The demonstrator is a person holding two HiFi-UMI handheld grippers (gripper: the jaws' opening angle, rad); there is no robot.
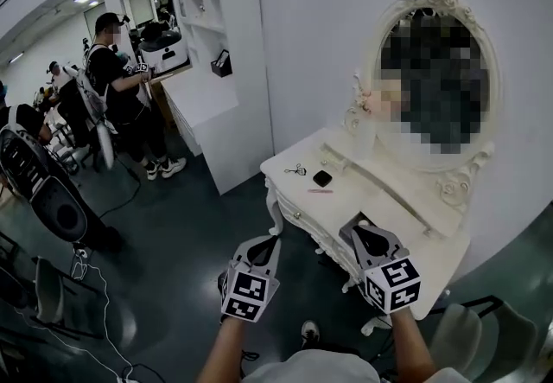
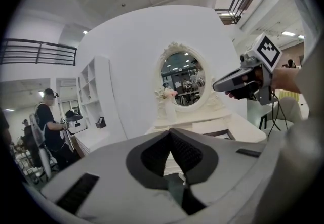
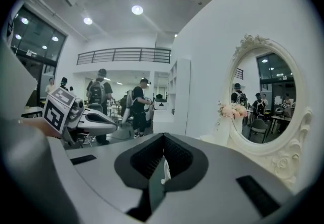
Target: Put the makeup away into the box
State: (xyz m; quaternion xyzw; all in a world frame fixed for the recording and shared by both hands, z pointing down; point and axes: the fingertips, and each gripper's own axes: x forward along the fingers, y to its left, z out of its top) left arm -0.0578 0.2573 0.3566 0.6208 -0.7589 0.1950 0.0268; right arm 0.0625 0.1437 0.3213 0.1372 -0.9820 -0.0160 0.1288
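The white dressing table fills the right half of the head view, and I can make out no box on it. Low centre, the left gripper and right gripper hover with jaws pressed together, empty. If they arrive unopened they could sweep the black compact, eyelash curler or pink pencil, mid-frame, off the table's edge. No writing is readable, only the grippers' square markers.

The left gripper fills the lower half of the frame, its two dark-padded jaws closed tip to tip with nothing between them. Beyond it a white dressing table stands against a white wall, carrying an ornate oval mirror with pink flowers at its lower left. At upper right a hand holds the right gripper, which points left toward the mirror. At far left a person in a dark shirt and cap stands near white shelves.
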